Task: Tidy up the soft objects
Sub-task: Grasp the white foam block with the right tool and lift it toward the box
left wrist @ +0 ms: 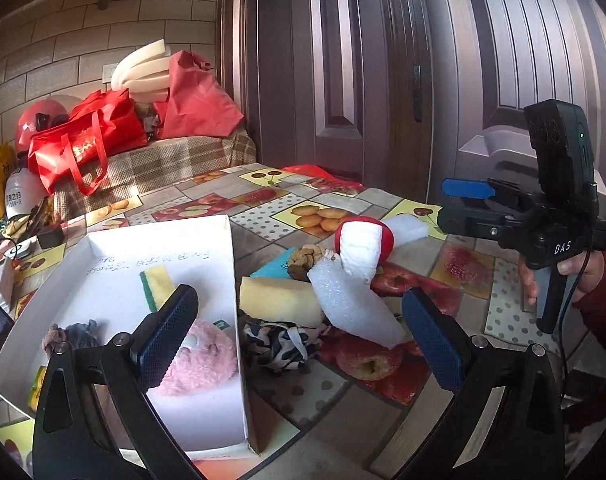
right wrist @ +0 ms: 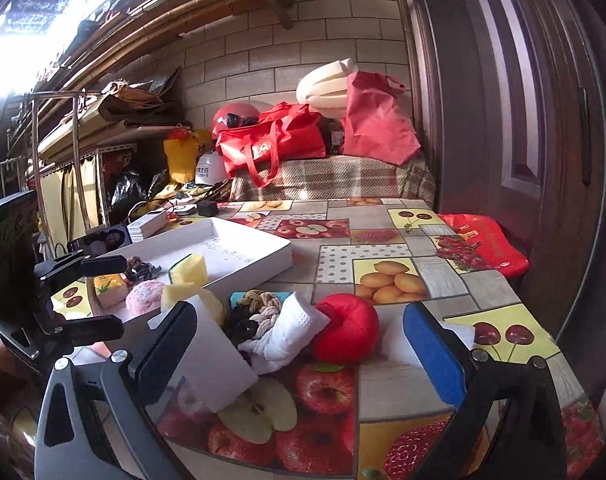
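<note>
White tray [left wrist: 103, 248], left of frame, holds one pink puff [left wrist: 207, 360] and one yellow-green sponge [left wrist: 157, 280]; one red ball [right wrist: 345, 334] on desk [right wrist: 391, 216]. Left tongs [left wrist: 299, 344] and right tongs [right wrist: 299, 356] gape, empty.

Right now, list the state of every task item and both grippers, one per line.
left gripper: open, empty
right gripper: open, empty
white box: lidless, partly filled
pink puff: in the box
green-backed sponge: in the box
yellow sponge: on the table, outside the box
red ball: on the table
white foam block: tilted on the pile
</note>
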Demonstrator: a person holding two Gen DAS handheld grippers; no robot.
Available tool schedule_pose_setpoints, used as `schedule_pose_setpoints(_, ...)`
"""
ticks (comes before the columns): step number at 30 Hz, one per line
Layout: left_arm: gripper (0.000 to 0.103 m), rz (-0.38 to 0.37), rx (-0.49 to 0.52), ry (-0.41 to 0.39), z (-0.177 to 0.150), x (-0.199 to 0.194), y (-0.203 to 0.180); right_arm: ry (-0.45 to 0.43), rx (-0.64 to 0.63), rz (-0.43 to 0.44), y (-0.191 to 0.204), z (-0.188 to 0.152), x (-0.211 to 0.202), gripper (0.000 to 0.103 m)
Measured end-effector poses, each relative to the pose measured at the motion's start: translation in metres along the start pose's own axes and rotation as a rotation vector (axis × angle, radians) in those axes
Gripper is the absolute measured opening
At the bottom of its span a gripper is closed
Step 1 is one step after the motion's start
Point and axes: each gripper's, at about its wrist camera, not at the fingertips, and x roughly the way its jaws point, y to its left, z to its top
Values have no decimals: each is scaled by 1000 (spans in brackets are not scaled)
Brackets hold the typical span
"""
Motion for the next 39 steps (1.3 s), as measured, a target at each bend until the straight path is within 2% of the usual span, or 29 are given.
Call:
schedule_pose_setpoints(4, 103, -20, -35, -7, 0, -5, 4, 138, -191, 148, 41, -2, 32, 102)
schedule_pose_setpoints(9, 103, -16, -125, -8, -6, -17, 23, 264, -331, 184, 63, -11, 71, 100)
schedule_pose_setpoints(10, 103, -16, -128, -5, -6, -17, 24, 302, -340, 177, 65, -13, 78, 90)
schedule_pose_setpoints(11, 103, -16, -127, 0, -6, -16, 23, 332, -341, 175, 64, -16, 82, 59)
schedule_pose_setpoints(12, 103, -16, -122, 9, -6, -14, 22, 351, -339, 177, 63, -18, 83, 52)
schedule_pose_setpoints(16, 103, -19, -83, 32, -3, -6, 15, 289, -282, 165, 46, -15, 57, 52)
schedule_pose_setpoints(19, 103, -2, -50, 47, 2, 8, 12, 232, -150, 110, 17, -8, 40, 52)
schedule_pose_setpoints(22, 103, 14, -37, 95, 11, 30, 8, 198, -25, 74, -8, -6, 32, 52)
schedule_pose_setpoints(27, 103, 72, -17, 176, 19, 63, -1, 192, -26, 79, -5, -3, 32, 52)
schedule_pose_setpoints(30, 103, 37, -29, 235, 14, 74, -10, 184, -18, 80, -7, -2, 31, 52)
schedule_pose_setpoints(32, 103, -16, -11, 239, 9, 70, -24, 170, 12, 77, -13, -3, 28, 52)
schedule_pose_setpoints(35, 102, -240, -22, 251, 6, 57, -47, 156, 43, 63, -19, -3, 27, 52)
schedule_pose_setpoints(36, 102, -249, -9, 242, 6, 52, -52, 152, 44, 60, -19, -2, 26, 52)
schedule_pose_setpoints(39, 103, -153, -12, 189, 11, 42, -47, 138, 38, 55, -18, -2, 24, 52)
